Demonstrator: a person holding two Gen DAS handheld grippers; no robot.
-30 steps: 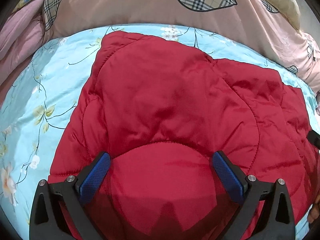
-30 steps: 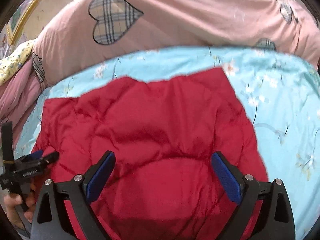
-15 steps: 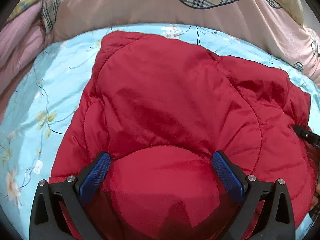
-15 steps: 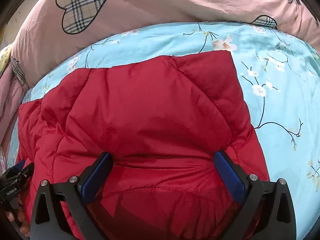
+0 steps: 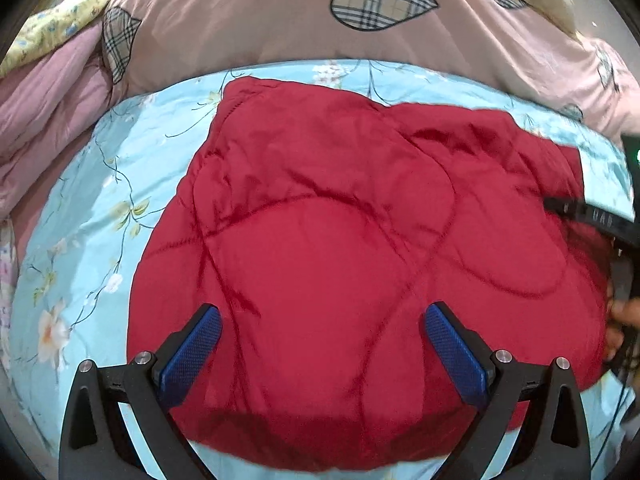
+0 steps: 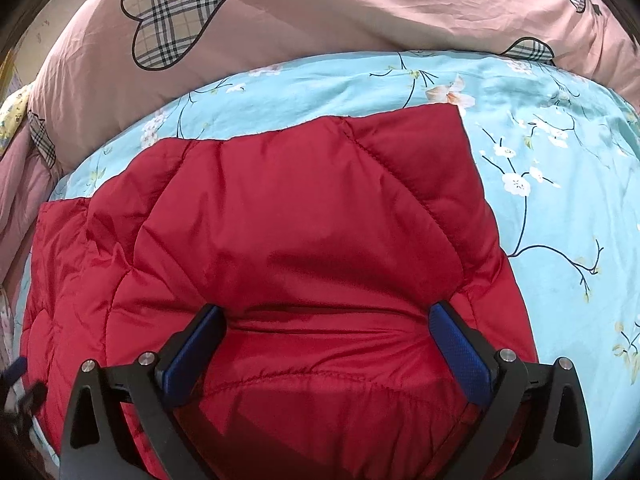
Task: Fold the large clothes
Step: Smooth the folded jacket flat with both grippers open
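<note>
A red quilted puffer jacket [image 5: 340,240] lies folded into a compact block on the light blue floral bedsheet [image 5: 100,200]. It also fills the right wrist view [image 6: 280,240]. My left gripper [image 5: 322,344] is open and empty, hovering over the jacket's near part. My right gripper [image 6: 326,340] is open and empty, low over the jacket's near right part, fingers astride a puffed fold. The right gripper's black body shows at the right edge of the left wrist view [image 5: 592,216].
A pink duvet with plaid heart patches [image 5: 360,20] is bunched along the far side of the bed, also seen in the right wrist view [image 6: 360,12]. A yellow floral cloth [image 5: 52,28] lies far left. Bare blue sheet [image 6: 560,200] extends right of the jacket.
The left gripper has pulled back and up, so the jacket's near edge and sheet now show below it. The right gripper has moved in lower over the jacket. Both stay open.
</note>
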